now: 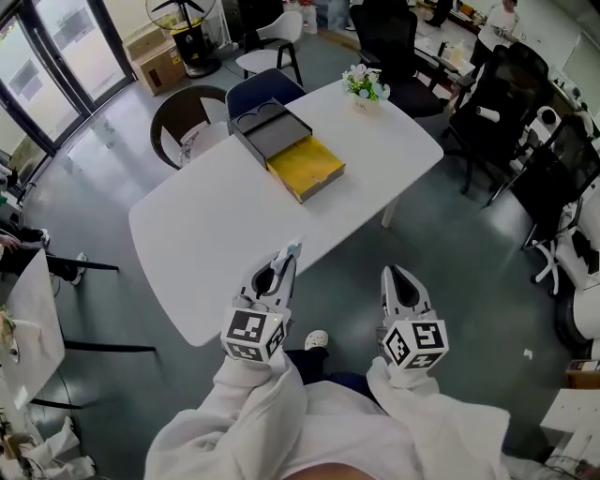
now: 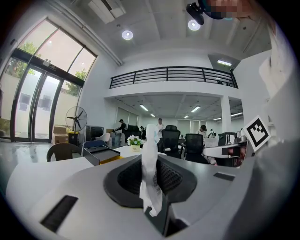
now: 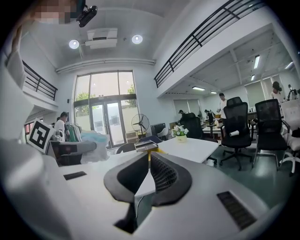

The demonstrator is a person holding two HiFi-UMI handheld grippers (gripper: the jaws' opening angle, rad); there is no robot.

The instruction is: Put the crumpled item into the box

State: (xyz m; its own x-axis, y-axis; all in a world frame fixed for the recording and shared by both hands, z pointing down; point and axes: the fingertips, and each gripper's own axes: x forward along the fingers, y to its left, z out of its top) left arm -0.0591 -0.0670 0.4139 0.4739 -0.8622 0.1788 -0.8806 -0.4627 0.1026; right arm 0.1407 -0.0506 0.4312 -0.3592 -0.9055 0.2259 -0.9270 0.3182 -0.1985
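Observation:
A crumpled white tissue (image 2: 151, 180) is pinched between the jaws of my left gripper (image 2: 151, 157) and sticks up past their tips. From the head view, the left gripper (image 1: 285, 257) hovers over the table's near edge with a bit of tissue (image 1: 292, 249) showing at its tip. The box (image 1: 281, 141) lies further up the white table (image 1: 206, 244); it is a grey sleeve with a yellow tray (image 1: 307, 167) slid out. My right gripper (image 1: 393, 276) is off the table's near side, shut and empty; its jaws (image 3: 149, 158) meet with nothing between them.
A small flower pot (image 1: 365, 87) stands at the table's far corner. Dark chairs (image 1: 187, 117) stand behind the table, and office chairs (image 1: 506, 103) to the right. A cardboard carton (image 1: 157, 58) and a fan (image 1: 184, 28) are by the glass doors. A white shoe (image 1: 317, 338) is on the floor below.

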